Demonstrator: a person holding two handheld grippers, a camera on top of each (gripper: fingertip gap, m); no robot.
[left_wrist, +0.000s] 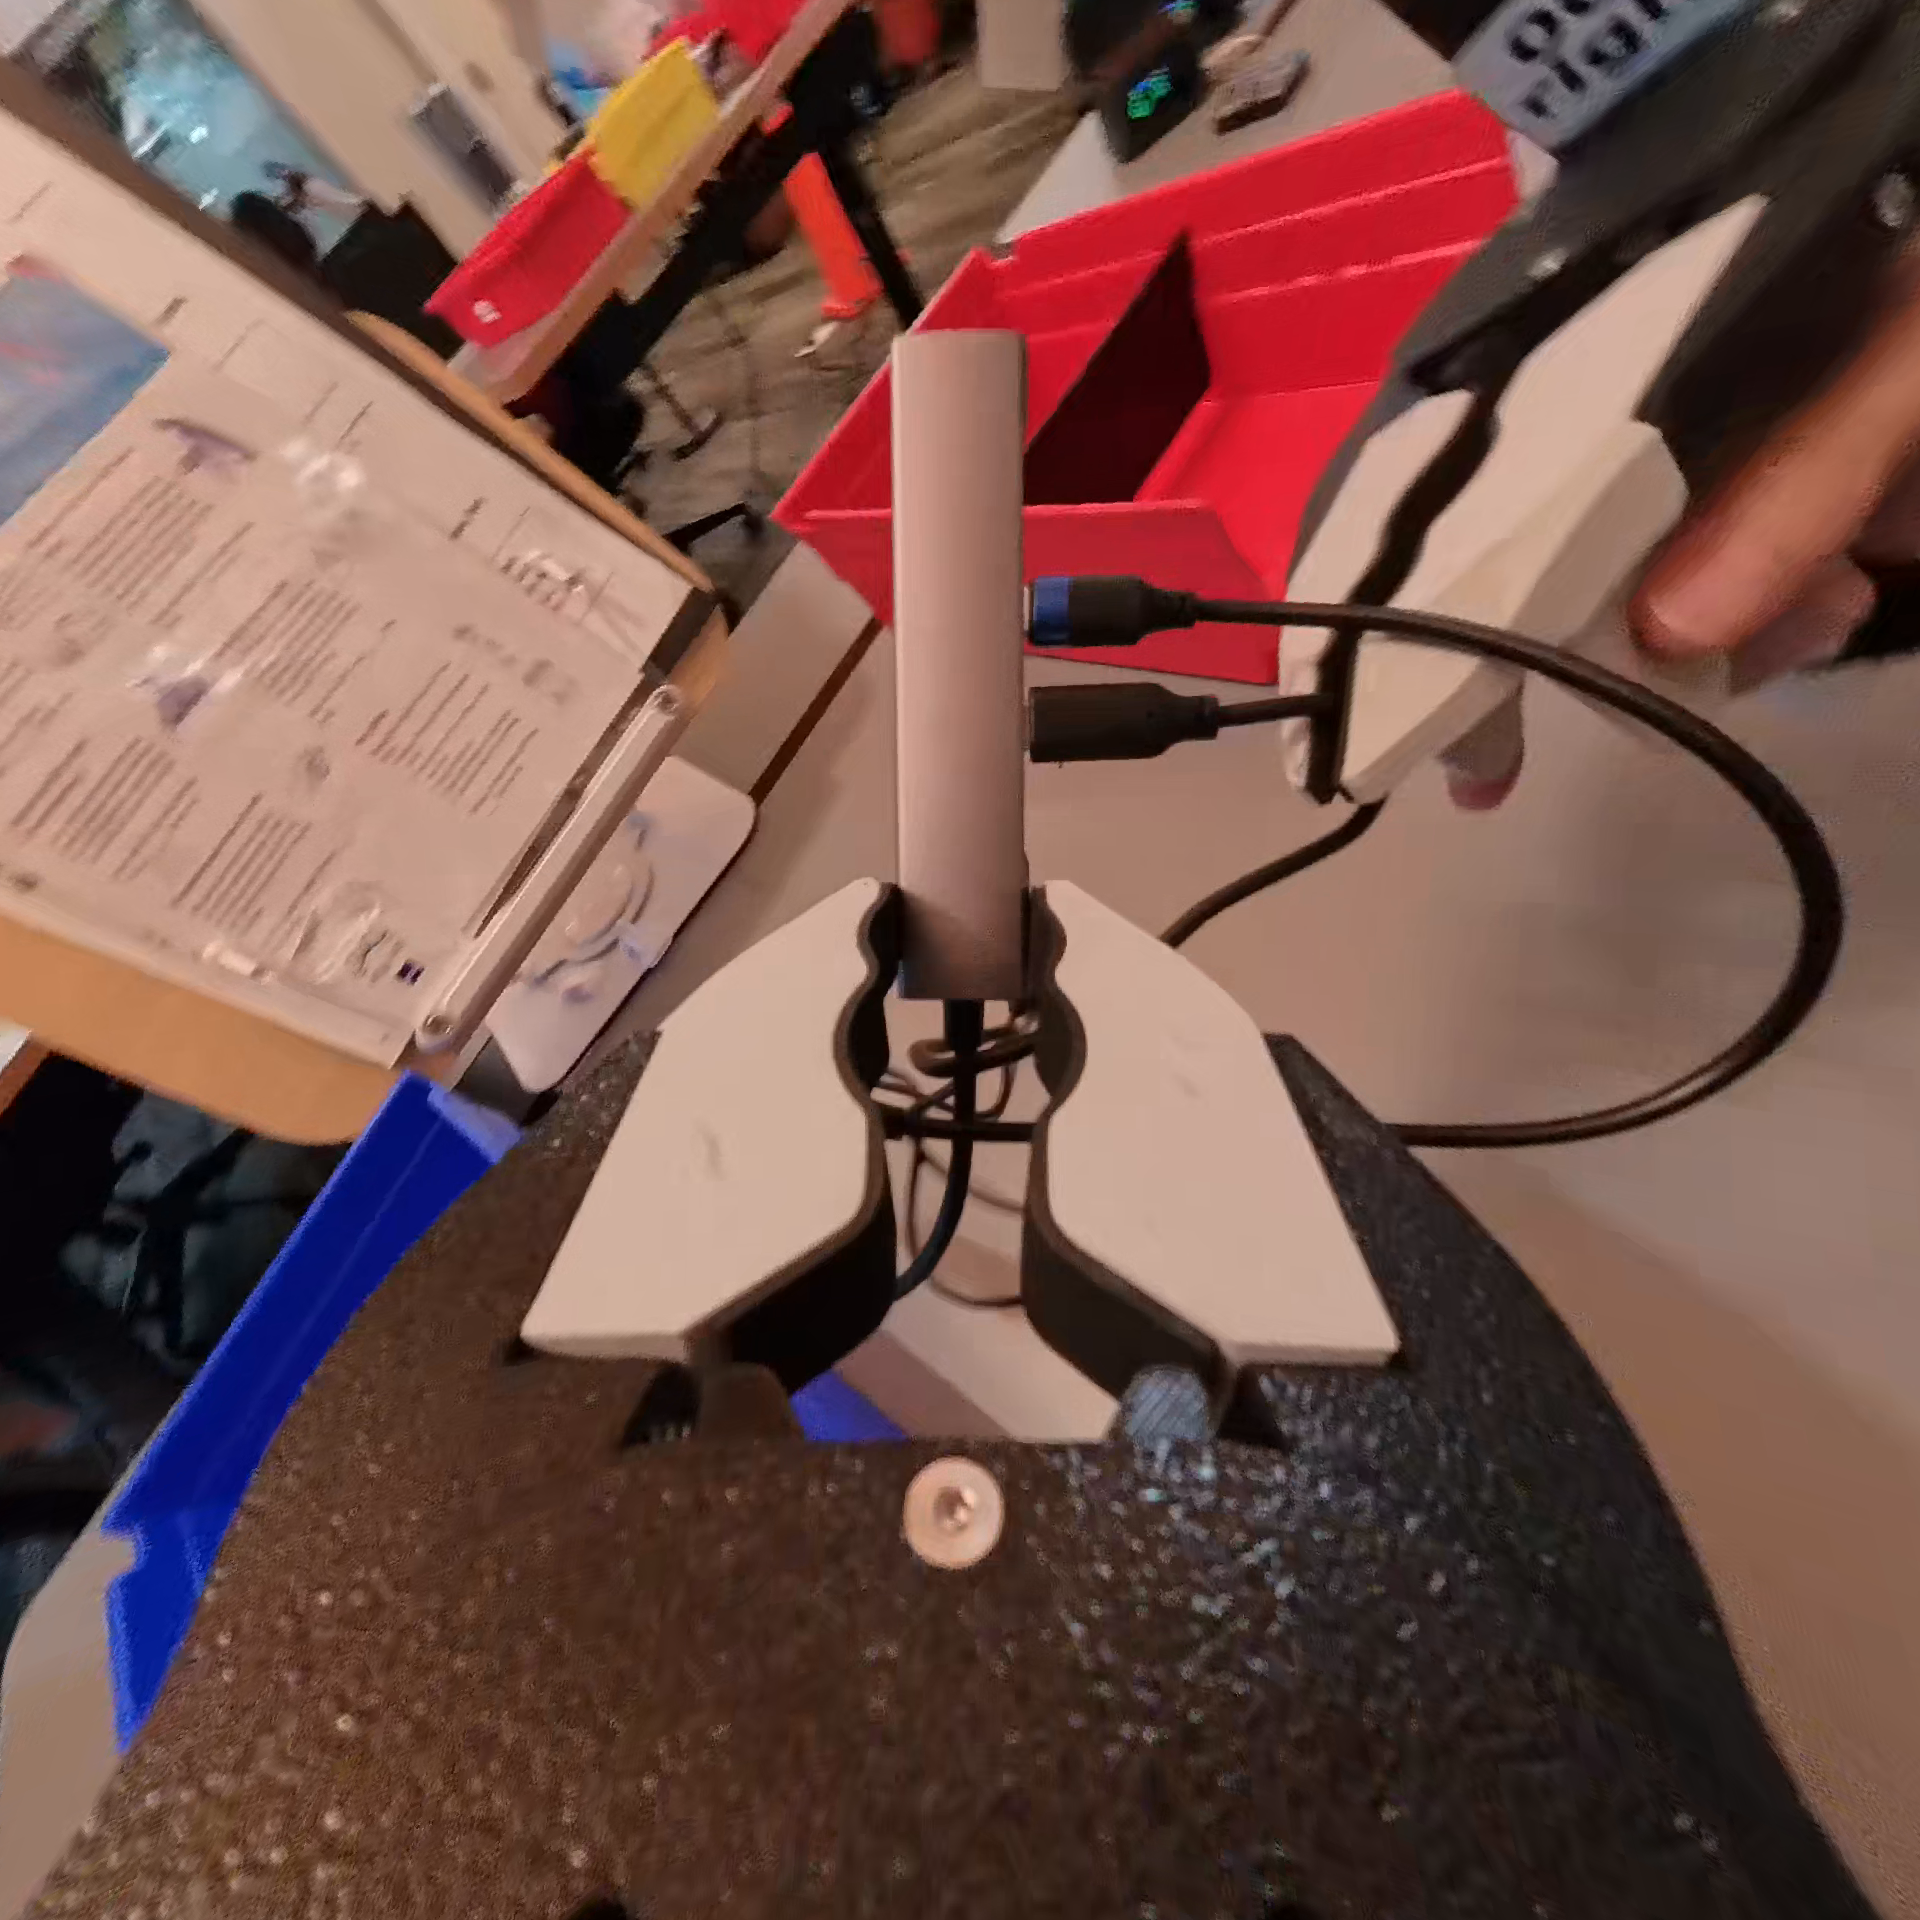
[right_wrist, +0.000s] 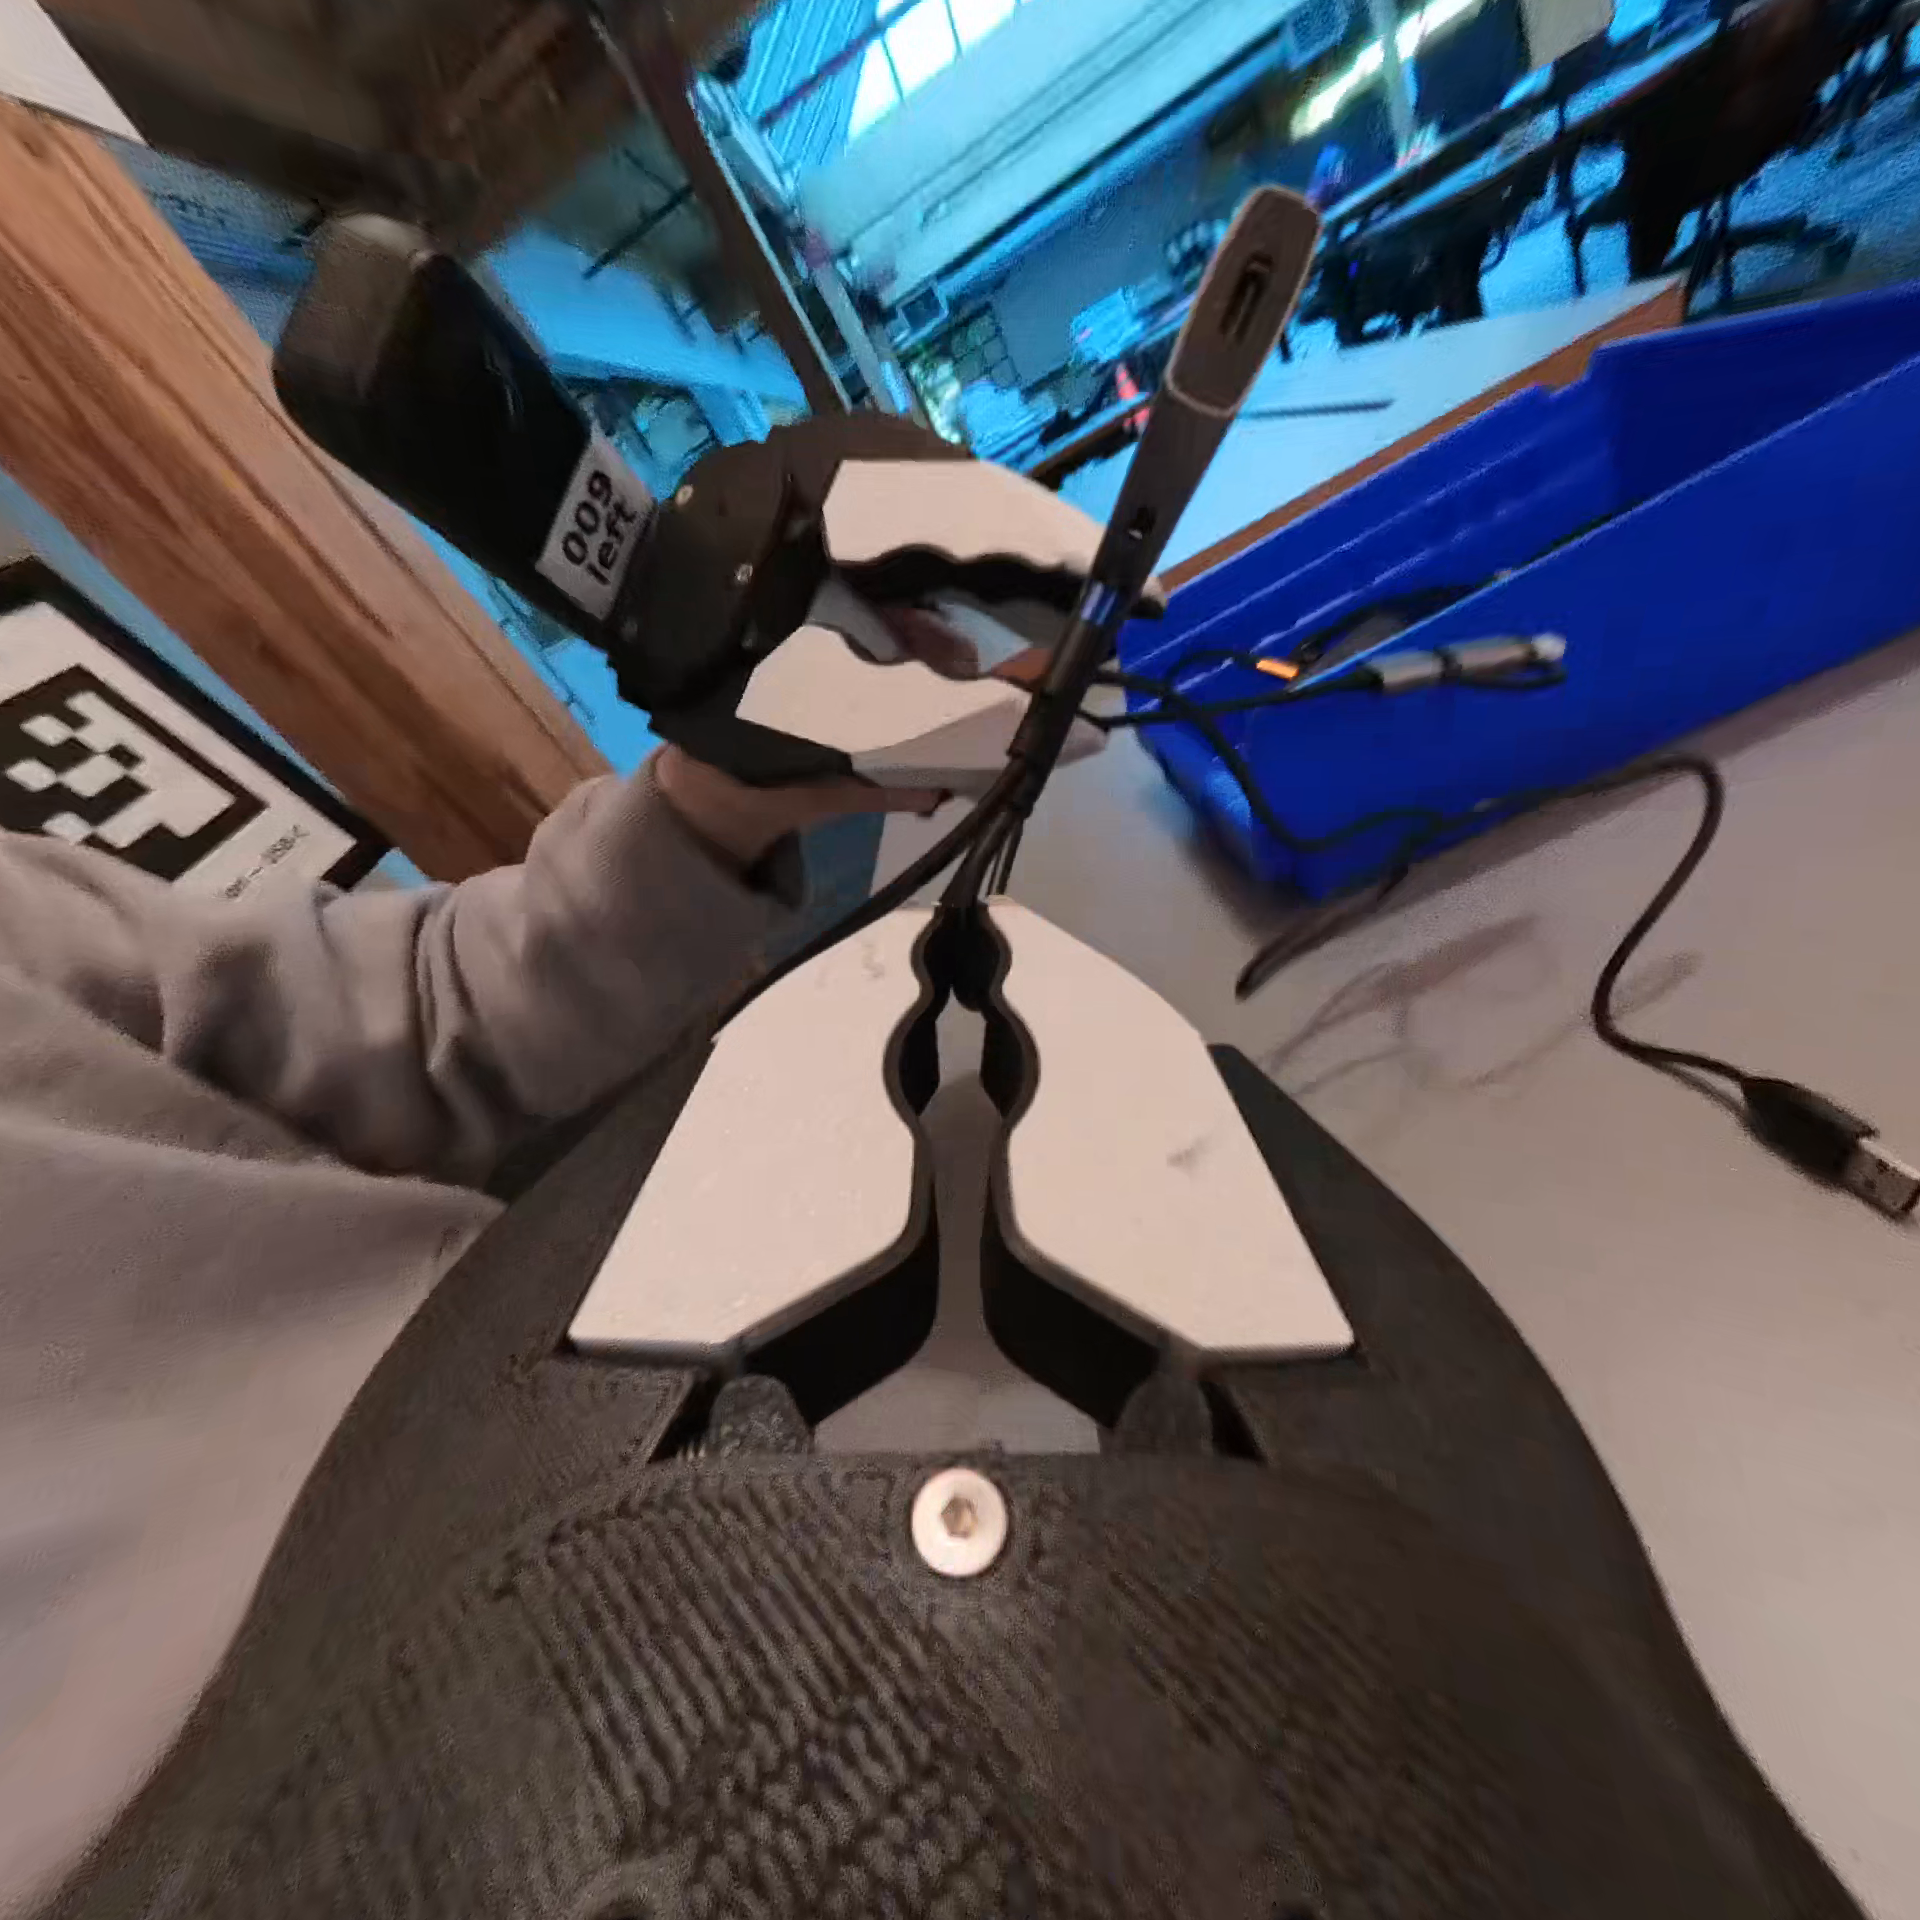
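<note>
Left tongs (left_wrist: 961, 935) clamped on grey hub (left_wrist: 958, 665) base, hub upright toward 12 o'clock above the surface (left_wrist: 1558, 1299) — right tongs (right_wrist: 966, 935) pinched shut on black cable (right_wrist: 997, 842) at 3 o'clock — hub grip should be kept firm.

Left gripper (left_wrist: 961, 935) clamps the lower end of a grey USB hub (left_wrist: 958, 665), which stands upright between its white fingers (left_wrist: 748, 1122). Two black plugs sit in the hub's right side: upper plug (left_wrist: 1107, 611) with a blue collar, lower plug (left_wrist: 1122, 722) plain. The lower plug's cable (left_wrist: 1273, 711) runs into the closed tips of the right gripper (left_wrist: 1325, 727), held by a hand (left_wrist: 1787, 540). The upper plug's cable loops wide to the right. Red bin (left_wrist: 1226, 436) behind; blue bin (left_wrist: 312, 1299) at lower left; clear-covered printed sheet (left_wrist: 312, 665) at left.
</note>
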